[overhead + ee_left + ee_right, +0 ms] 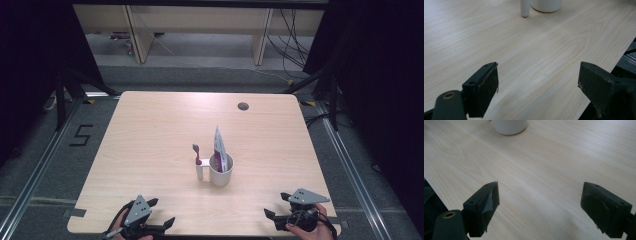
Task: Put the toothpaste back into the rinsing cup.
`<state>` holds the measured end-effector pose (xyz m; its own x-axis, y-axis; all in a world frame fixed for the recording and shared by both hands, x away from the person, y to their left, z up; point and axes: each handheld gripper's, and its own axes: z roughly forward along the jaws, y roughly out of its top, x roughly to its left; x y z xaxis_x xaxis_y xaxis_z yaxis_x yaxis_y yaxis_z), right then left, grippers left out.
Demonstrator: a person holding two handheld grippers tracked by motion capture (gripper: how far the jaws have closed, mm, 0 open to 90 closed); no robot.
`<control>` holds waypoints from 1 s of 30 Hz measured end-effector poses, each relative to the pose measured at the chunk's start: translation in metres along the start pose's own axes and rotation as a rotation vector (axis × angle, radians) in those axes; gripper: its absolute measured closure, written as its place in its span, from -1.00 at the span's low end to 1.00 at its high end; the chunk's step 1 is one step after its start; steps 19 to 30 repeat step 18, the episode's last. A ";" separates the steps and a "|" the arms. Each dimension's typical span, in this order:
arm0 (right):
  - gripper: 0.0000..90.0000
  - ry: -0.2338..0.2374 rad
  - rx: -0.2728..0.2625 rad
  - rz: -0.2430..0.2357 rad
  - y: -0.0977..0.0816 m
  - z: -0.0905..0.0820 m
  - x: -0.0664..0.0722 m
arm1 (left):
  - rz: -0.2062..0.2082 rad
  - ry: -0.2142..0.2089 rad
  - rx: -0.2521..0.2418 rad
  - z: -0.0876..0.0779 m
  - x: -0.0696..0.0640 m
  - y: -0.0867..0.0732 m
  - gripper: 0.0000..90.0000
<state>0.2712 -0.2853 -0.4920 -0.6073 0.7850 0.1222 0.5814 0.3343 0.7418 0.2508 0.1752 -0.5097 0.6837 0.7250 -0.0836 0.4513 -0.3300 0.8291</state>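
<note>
Near the middle of the pale wooden table (150,140) stands a white cup (221,172) with a purple-and-white toothpaste tube (220,146) leaning upright inside it, and a toothbrush (197,155) stands in the small holder fixed to the cup's left side. At the near edge, well apart from the cup, the left gripper (161,212) sits in a person's hand with its fingers (484,87) spread wide and empty over bare wood. The right gripper (277,205) rests at the near right corner, its fingers (485,206) likewise wide apart and holding nothing.
</note>
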 end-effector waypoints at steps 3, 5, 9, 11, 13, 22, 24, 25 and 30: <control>-0.64 0.007 -0.010 -0.042 -0.001 -0.001 -0.002 | -0.006 -0.006 -0.009 0.000 0.001 0.000 -0.64; -0.64 0.004 -0.004 -0.017 -0.002 -0.002 -0.001 | -0.007 -0.006 -0.006 0.000 0.001 0.000 -0.64; -0.64 -0.007 -0.015 -0.043 -0.003 -0.003 -0.002 | -0.005 -0.006 -0.006 0.000 0.000 0.000 -0.64; -0.64 -0.006 -0.016 -0.043 -0.004 -0.003 -0.002 | -0.004 -0.007 -0.002 0.000 0.000 0.000 -0.64; -0.64 -0.010 -0.013 -0.045 -0.004 -0.003 -0.003 | -0.005 -0.007 -0.001 0.000 0.001 0.000 -0.64; -0.64 -0.017 -0.018 -0.043 -0.004 -0.004 -0.003 | -0.004 -0.006 -0.007 0.000 0.001 0.000 -0.64; -0.64 -0.017 -0.018 -0.043 -0.004 -0.004 -0.003 | -0.004 -0.006 -0.007 0.000 0.001 0.000 -0.64; -0.64 -0.017 -0.018 -0.043 -0.004 -0.004 -0.003 | -0.004 -0.006 -0.007 0.000 0.001 0.000 -0.64; -0.64 -0.017 -0.018 -0.043 -0.004 -0.004 -0.003 | -0.004 -0.006 -0.007 0.000 0.001 0.000 -0.64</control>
